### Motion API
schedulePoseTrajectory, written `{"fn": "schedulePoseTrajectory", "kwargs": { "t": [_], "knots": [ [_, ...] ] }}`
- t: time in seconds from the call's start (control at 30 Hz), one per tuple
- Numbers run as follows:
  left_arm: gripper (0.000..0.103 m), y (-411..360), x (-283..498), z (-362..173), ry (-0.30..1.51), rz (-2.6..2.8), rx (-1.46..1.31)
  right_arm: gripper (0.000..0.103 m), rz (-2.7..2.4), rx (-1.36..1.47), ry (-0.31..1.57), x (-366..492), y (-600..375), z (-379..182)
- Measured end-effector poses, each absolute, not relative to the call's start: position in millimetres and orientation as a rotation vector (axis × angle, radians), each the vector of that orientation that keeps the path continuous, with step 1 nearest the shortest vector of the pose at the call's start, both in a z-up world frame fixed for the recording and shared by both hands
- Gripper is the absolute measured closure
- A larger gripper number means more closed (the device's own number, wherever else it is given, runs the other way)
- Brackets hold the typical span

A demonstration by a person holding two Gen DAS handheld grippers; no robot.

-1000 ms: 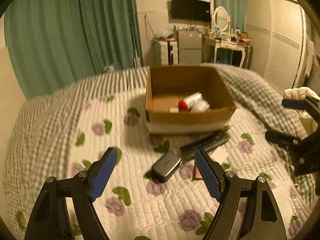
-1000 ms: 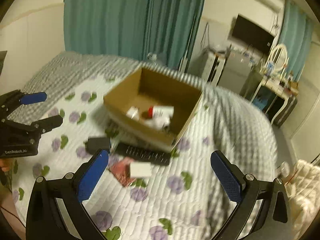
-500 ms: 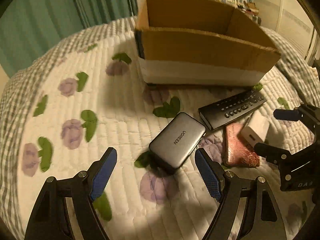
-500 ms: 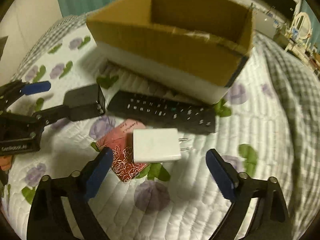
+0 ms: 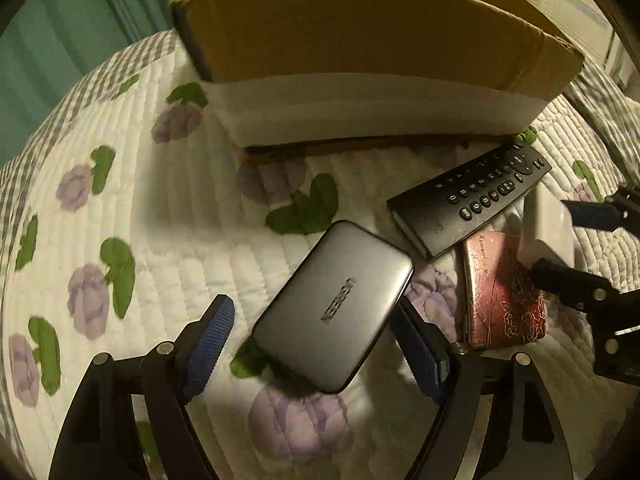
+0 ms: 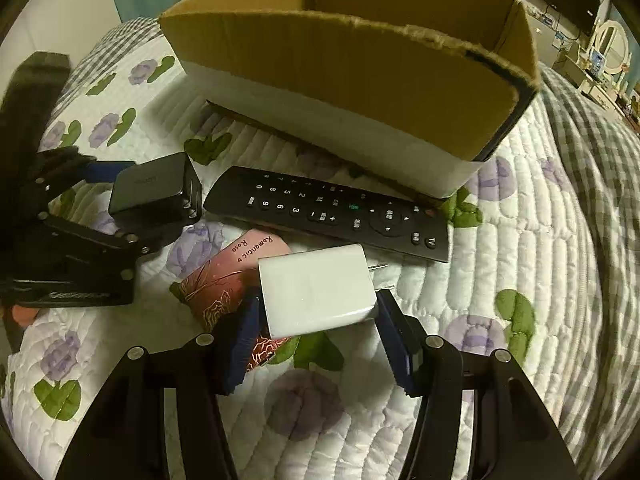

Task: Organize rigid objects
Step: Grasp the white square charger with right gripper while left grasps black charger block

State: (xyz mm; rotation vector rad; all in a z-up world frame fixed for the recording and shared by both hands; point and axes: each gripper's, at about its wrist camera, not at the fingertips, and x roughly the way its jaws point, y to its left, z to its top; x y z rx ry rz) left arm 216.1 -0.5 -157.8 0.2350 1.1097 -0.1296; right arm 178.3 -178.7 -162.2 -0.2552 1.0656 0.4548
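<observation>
A grey UGREEN drive case (image 5: 334, 306) lies on the quilt between the fingers of my left gripper (image 5: 320, 344), which is open around it. It also shows in the right wrist view (image 6: 154, 190). A white plug charger (image 6: 316, 290) lies partly on a pink rose-patterned box (image 6: 224, 280). My right gripper (image 6: 318, 336) has narrowed around the charger, its pads close to or touching its sides. A black remote (image 6: 324, 212) lies in front of the cardboard box (image 6: 360, 80).
The bed has a white floral quilt (image 5: 140, 200) and a checked blanket (image 6: 592, 128) on the right. The cardboard box (image 5: 360, 32) stands just behind the loose items. Teal curtains hang beyond the bed.
Both grippers have dropped down and forward to the items. The left one now straddles the grey case. The right one has narrowed around the white charger.
</observation>
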Motion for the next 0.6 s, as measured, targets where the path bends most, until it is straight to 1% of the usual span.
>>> {"fn": "schedulePoseTrajectory", "kwargs": {
  "t": [0.03, 0.07, 0.13, 0.2, 0.3, 0.43, 0.6],
  "knots": [
    [0.034, -2.4, 215.2, -157.1, 1.107, -0.140, 0.240, 0.047, 0.451, -0.262, 1.058, 176.7, -179.0, -158.9],
    [0.042, -5.4, 213.0, -155.3, 1.109, -0.171, 0.240, 0.047, 0.448, -0.267, 1.054, 174.8, -177.7, -156.3],
    [0.048, -8.8, 210.7, -150.4, 1.106, -0.164, 0.263, 0.047, 0.447, -0.268, 1.047, 170.8, -177.2, -149.1],
    [0.053, -9.9, 204.9, -144.2, 1.110, -0.154, 0.264, 0.047, 0.443, -0.270, 1.040, 167.0, -179.1, -142.4],
    [0.057, -3.0, 191.3, -129.0, 1.107, -0.146, 0.192, 0.047, 0.437, -0.272, 1.024, 159.5, -182.9, -130.0],
    [0.061, -2.7, 171.0, -107.7, 1.072, -0.121, 0.183, 0.047, 0.432, -0.299, 0.980, 147.3, -183.1, -110.0],
    [0.061, -8.9, 148.5, -78.7, 1.032, -0.127, 0.171, 0.047, 0.432, -0.313, 0.943, 129.1, -189.7, -85.7]
  ]
}}
